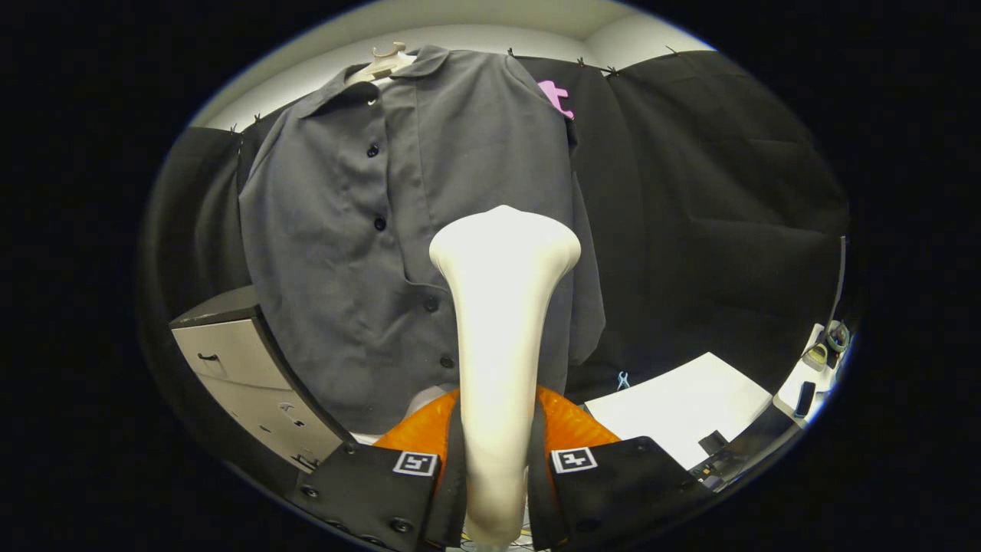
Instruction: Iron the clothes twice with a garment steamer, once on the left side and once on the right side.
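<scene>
Bright overhead light washes out the head of the garment steamer (502,253), its pale surface glaring almost to pure white against the evenly lit grey shirt (368,230) behind it. Soft shadows gather in the shirt's folds. Fisheye distortion bends the cabinet (245,368) left of the steamer, where sharpness falls off slightly.

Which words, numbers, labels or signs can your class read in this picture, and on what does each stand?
No readable word or number anywhere.
Two square black-and-white marker tags, one on each side of the tongs, carry block patterns, not letters.
The grey shirt, white steamer and grey cabinet bear no visible text.
The small items on the white table are too small to read.
</scene>
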{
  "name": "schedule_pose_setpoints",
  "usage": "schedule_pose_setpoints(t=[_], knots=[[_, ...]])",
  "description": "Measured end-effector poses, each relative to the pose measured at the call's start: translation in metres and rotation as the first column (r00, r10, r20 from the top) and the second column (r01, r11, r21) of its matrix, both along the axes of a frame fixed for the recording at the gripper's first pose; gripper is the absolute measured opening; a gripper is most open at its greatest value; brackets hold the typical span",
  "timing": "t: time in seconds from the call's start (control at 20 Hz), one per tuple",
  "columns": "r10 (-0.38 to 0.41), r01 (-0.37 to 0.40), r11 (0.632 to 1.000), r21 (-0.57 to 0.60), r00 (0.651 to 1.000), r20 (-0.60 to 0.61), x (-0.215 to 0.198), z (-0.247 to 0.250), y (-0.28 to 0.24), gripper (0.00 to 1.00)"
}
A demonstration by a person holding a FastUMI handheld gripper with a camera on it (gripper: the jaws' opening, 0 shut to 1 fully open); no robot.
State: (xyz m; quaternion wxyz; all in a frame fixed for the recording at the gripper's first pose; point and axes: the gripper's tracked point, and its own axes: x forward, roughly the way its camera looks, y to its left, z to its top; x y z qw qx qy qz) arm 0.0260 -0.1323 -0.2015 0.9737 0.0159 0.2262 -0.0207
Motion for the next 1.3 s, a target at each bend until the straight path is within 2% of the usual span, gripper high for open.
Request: schedule_pose_setpoints(t=[0.65,1.3], knots=[[0.129,-0.126,0.992,-0.027,0.973,0.193,-0.073,0.142,0.094,0.40],[0.186,-0.179,0.982,-0.052,0.928,0.323,-0.114,0.206,0.126,0.40]])
